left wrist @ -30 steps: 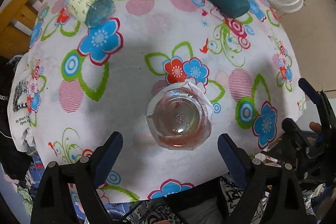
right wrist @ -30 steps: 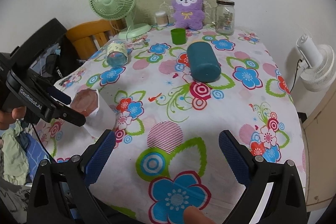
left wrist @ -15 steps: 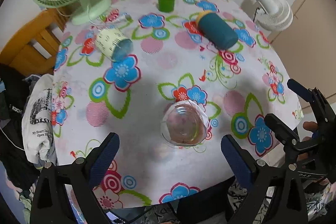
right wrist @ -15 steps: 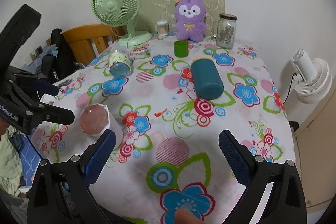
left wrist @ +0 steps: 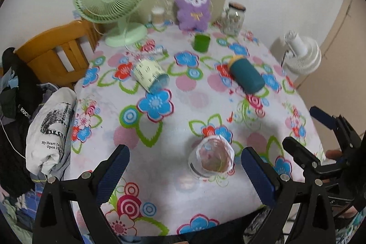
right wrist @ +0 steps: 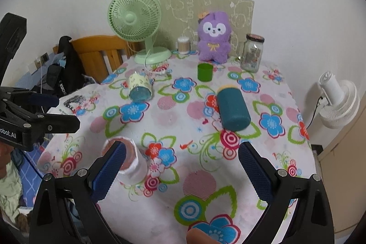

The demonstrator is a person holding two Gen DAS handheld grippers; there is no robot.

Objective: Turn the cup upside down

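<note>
Evidently the clear cup (left wrist: pixel 211 158) stands vertical, base upward.

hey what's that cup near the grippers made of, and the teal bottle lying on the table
Clear cup: looks like thin transparent plastic or glass, glossy; the tablecloth pattern shows through it. A white paper-like wrap rings it.
Teal bottle: opaque with a matte, even finish, probably coated metal or plastic; cannot tell which.

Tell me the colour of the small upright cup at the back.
Green cup, clearest in the right wrist view.
</note>
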